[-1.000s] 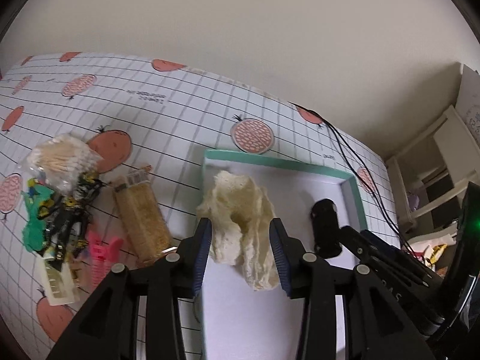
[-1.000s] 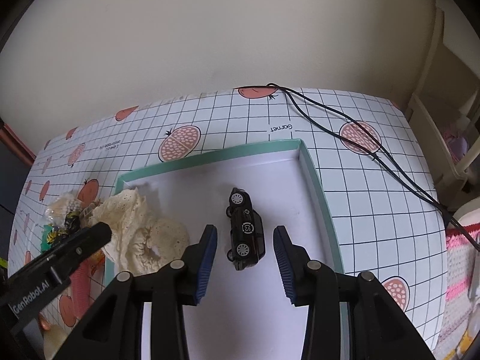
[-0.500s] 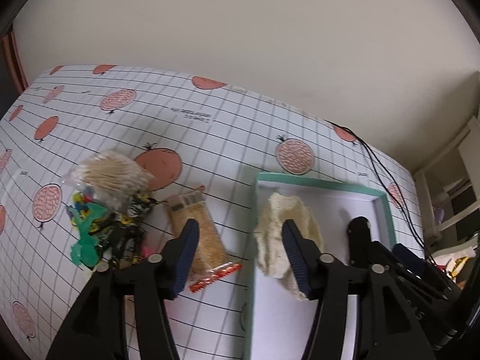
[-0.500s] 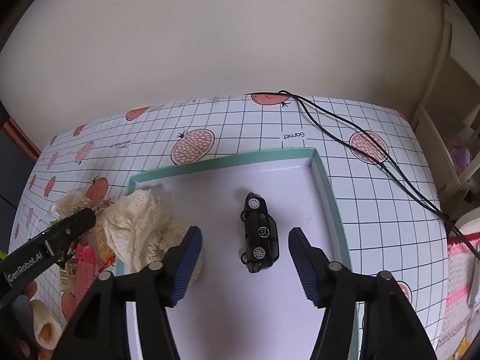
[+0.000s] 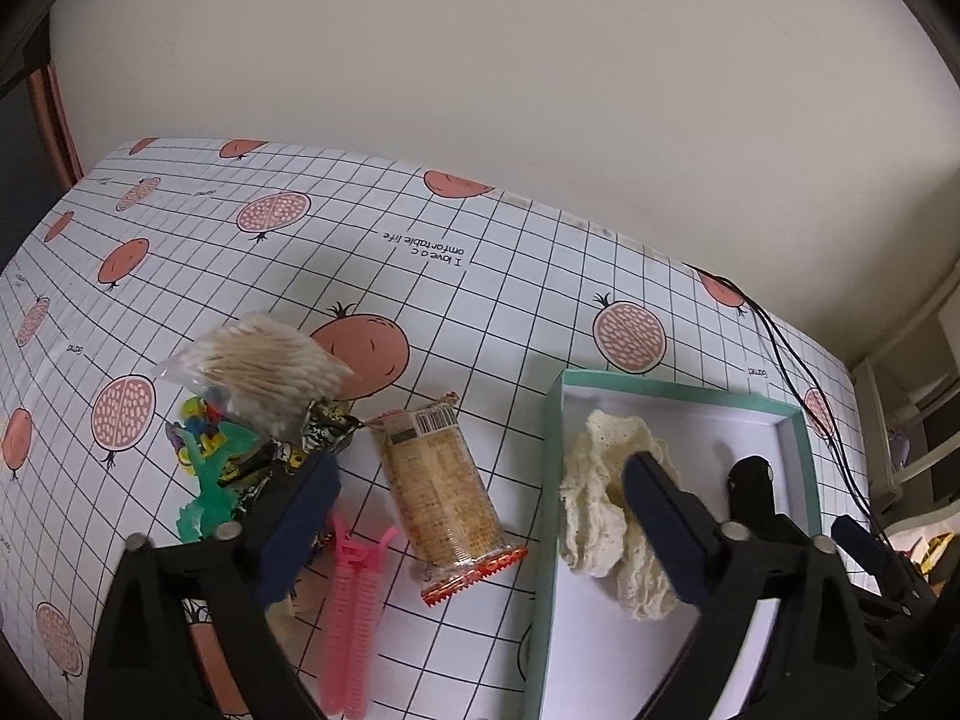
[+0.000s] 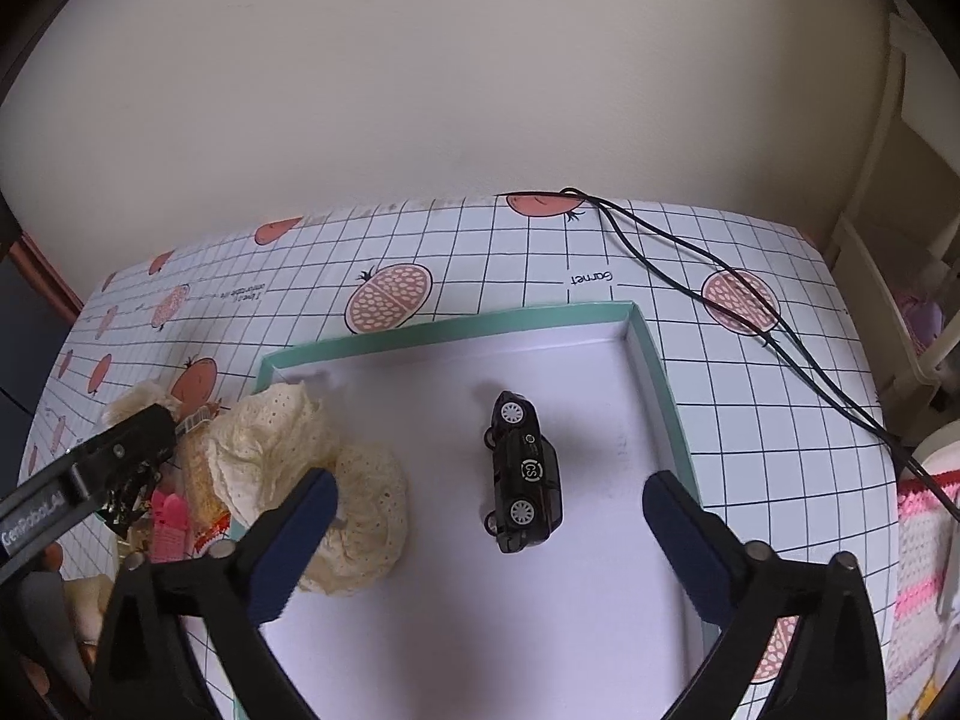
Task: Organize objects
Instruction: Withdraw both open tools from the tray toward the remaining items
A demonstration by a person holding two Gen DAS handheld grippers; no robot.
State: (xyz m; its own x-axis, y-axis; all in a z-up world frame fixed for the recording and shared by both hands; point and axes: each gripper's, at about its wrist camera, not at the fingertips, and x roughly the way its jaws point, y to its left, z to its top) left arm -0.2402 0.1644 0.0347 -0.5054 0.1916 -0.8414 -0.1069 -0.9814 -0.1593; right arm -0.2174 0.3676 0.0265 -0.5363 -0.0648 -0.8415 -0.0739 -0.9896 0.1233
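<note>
A teal-rimmed white tray holds a cream lace cloth at its left and a black toy car in the middle. My left gripper is open above the snack packet, which lies left of the tray. Beside the packet are pink hair rollers, a bag of cotton swabs and a heap of small toys. My right gripper stands wide open above the tray, with the car lying between its fingers, untouched.
A grid-patterned tablecloth with pomegranate prints covers the table, which ends at a cream wall. Black cables run across the right rear corner. White shelving stands at the right, and a pink knitted cloth lies at the table's right edge.
My left gripper let go of the lace cloth, opened wide and moved left over the snack packet. My right gripper opened wider and drew back from the car.
</note>
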